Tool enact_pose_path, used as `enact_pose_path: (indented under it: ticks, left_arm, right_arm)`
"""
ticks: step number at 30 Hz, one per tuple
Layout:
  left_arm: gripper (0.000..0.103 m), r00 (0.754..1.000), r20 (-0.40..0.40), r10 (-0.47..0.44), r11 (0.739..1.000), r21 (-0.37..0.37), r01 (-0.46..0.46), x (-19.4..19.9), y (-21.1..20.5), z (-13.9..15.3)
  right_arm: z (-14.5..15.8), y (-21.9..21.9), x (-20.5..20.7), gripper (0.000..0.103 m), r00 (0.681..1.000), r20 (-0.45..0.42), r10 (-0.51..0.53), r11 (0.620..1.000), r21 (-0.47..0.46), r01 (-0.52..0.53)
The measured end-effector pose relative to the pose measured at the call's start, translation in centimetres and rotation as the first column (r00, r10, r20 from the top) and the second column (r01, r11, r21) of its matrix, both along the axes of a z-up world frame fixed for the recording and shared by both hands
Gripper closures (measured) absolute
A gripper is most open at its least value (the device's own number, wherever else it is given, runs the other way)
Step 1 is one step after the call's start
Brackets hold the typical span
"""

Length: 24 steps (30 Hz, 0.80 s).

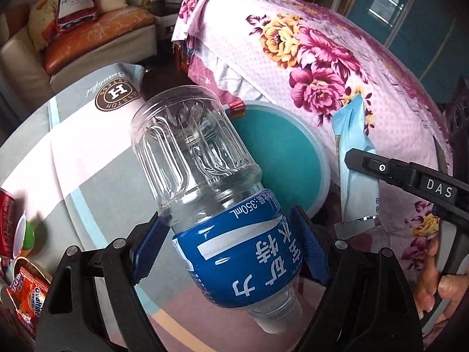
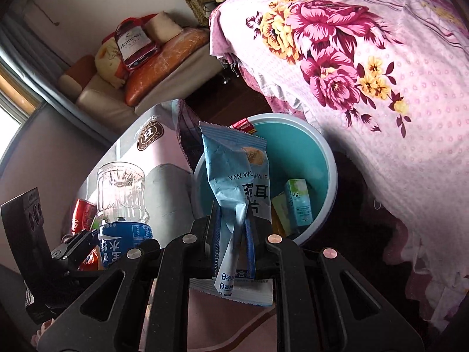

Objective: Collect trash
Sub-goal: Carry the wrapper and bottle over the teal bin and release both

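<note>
Left wrist: left tool (image 1: pixel 228 252) clamps ribbed clear plastic bottle (image 1: pixel 199 158).

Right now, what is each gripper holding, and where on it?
Left gripper: clear water bottle, clamped around its blue-labelled middle. Right gripper: light blue snack wrapper, pinched at its lower half.

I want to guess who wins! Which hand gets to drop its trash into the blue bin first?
Probably the right. Its hand-held gripper pinches the blue snack wrapper, which already hangs in front of the teal bin's opening. The left hand-held gripper holds the water bottle over the table edge, beside the bin.
</note>
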State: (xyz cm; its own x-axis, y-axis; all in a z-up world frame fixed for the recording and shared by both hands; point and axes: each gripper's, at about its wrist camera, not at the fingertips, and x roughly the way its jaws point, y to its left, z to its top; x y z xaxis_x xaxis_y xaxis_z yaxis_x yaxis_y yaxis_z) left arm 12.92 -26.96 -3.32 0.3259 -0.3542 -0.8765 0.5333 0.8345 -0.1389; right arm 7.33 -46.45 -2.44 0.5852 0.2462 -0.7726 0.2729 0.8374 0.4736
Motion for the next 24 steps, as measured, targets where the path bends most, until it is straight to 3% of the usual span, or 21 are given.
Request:
enact_pose_path:
  ticks: [11, 24]
  left_arm:
    - [0.02, 0.999, -0.049, -0.001, 0.998, 0.066, 0.004, 2.5, -3.1, -3.0]
    - [0.012, 0.999, -0.049, 0.018, 0.999, 0.052, -0.016, 2.7, -2.2, -2.7]
  right_arm:
    - [-1.6, -1.6, 1.1, 0.089, 0.999, -0.027, -0.024, 1.0, 0.013, 0.025]
    - [-2.3, -0.7, 2.0, 0.089, 0.998, -0.054, -0.01, 1.0, 0.004, 0.01]
